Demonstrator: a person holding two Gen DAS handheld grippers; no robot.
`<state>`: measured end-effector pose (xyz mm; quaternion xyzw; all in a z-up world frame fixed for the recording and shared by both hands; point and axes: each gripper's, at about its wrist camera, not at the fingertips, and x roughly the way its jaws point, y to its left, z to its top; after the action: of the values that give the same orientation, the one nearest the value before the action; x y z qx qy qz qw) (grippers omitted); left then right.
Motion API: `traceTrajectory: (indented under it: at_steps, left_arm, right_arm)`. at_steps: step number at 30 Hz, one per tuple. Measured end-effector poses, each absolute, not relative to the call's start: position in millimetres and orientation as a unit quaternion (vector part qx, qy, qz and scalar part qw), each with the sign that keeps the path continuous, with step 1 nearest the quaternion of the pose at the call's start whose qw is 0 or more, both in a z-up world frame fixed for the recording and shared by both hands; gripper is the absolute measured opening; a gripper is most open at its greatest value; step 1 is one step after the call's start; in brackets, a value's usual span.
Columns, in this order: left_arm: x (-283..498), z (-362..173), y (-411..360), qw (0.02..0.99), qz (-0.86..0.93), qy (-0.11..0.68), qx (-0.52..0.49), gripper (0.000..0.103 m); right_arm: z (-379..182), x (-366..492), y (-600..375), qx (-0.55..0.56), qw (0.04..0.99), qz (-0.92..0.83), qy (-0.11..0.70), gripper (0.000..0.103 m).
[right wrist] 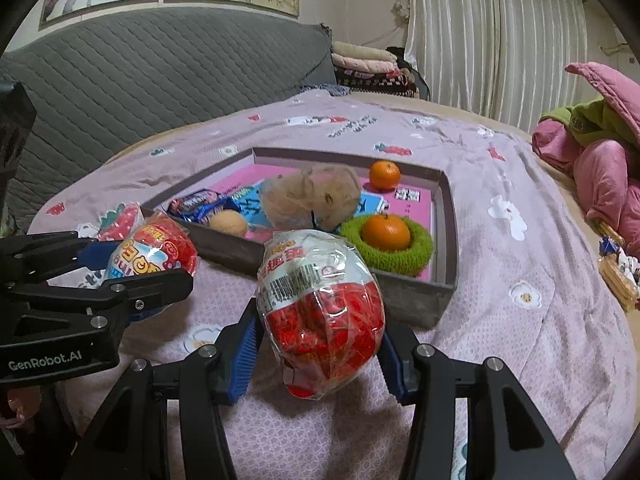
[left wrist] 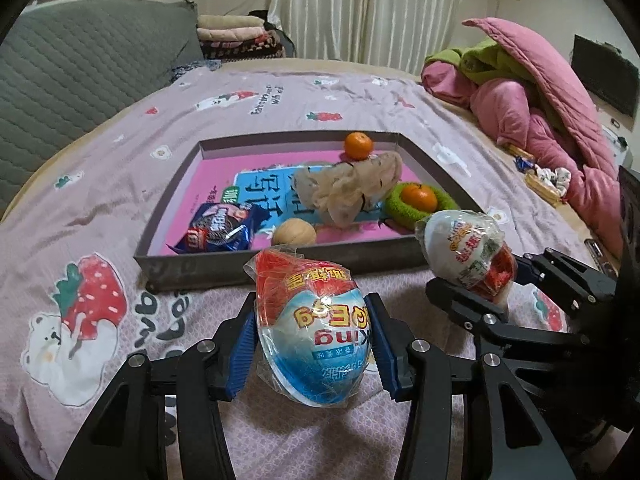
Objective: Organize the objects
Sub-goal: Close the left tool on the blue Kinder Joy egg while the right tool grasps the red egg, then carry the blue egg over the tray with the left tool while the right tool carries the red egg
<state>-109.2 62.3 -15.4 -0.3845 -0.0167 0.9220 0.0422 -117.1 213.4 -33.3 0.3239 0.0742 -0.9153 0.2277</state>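
Observation:
My left gripper [left wrist: 314,340] is shut on a blue, white and red toy egg [left wrist: 314,328] in clear wrap, held above the bed just in front of the grey tray [left wrist: 224,266]. My right gripper [right wrist: 318,340] is shut on a red and white toy egg [right wrist: 320,308], also held near the tray's [right wrist: 412,300] front wall. Each gripper shows in the other view: the right one with its egg [left wrist: 466,248] at the right, the left one with its egg [right wrist: 154,254] at the left.
The tray holds a blue snack packet [left wrist: 220,230], a walnut [left wrist: 294,234], a crumpled beige cloth [left wrist: 348,184], a mandarin [left wrist: 359,145], and a second mandarin [left wrist: 419,197] in a green ring [left wrist: 400,210]. Pink bedding [left wrist: 532,112] lies at the right, a grey headboard [left wrist: 80,68] at the left.

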Motion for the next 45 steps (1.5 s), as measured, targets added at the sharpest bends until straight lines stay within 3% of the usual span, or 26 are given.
traceTrajectory:
  at_steps: [45]
  left_arm:
    - [-170.9,24.6,43.7,0.027,0.94,-0.007,-0.341,0.053]
  right_arm:
    - [25.3,-169.7,238.1,0.248,0.183,-0.951,0.027,0.053]
